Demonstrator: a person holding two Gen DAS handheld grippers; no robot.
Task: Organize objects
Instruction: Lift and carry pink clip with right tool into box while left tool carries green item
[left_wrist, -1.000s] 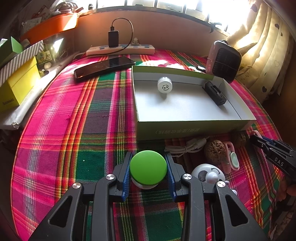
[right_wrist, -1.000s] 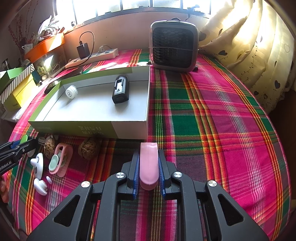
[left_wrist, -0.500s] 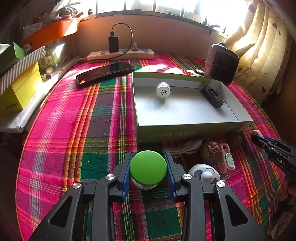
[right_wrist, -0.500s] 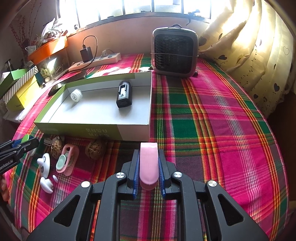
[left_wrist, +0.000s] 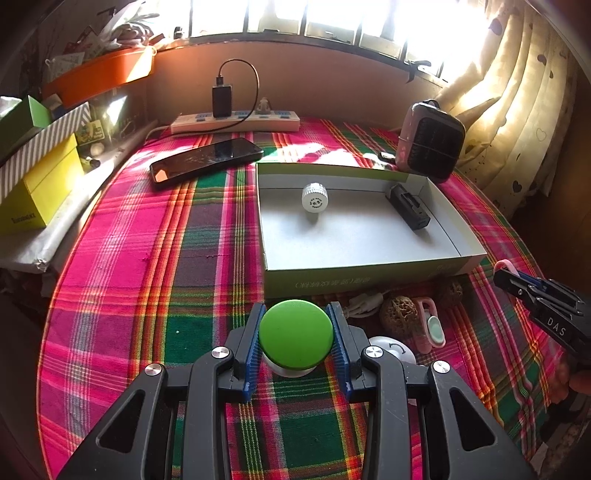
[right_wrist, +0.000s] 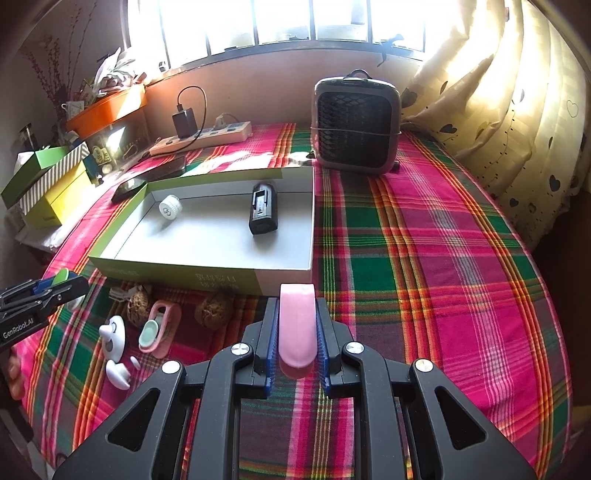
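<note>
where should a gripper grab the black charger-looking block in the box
Grip the black block across its two long sides, near the middle, coming down from above. It lies flat on the floor of the box, long and narrow, with bare floor on both long sides. One end seems close to the far wall, so an end-on grip looks cramped.

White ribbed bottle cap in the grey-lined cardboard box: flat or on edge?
On edge. The white ribbed bottle cap shows its printed round face sideways, with its ribbed rim on the grey-lined cardboard box floor.
</note>
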